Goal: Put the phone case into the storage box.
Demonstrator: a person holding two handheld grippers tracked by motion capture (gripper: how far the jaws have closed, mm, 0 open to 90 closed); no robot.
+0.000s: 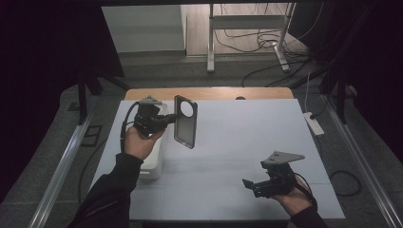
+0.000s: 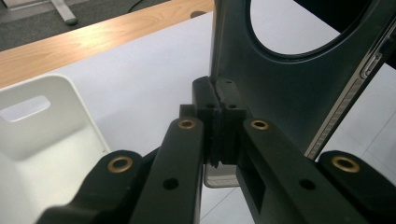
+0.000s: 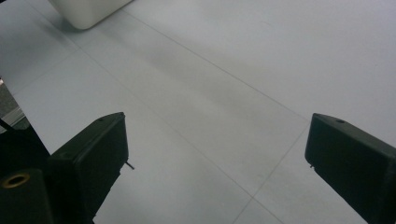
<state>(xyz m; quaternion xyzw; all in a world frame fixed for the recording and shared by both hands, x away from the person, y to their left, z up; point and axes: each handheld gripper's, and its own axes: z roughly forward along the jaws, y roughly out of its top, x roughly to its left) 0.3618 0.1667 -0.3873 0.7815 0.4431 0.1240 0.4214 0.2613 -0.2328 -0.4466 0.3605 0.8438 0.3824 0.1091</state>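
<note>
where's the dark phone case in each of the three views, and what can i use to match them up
High view: the phone case is left of centre, held upright above the table by the left gripper.
Left gripper view: it fills the upper right, its edge clamped between the shut jaws.
Right gripper view: not in it.
Shared landmark: the white bin, left of the case in the high view, lower left in the left gripper view, top left in the right gripper view.

Dim room, dark vignetted edges, soft shadows, near foreground slightly blurred.
</note>
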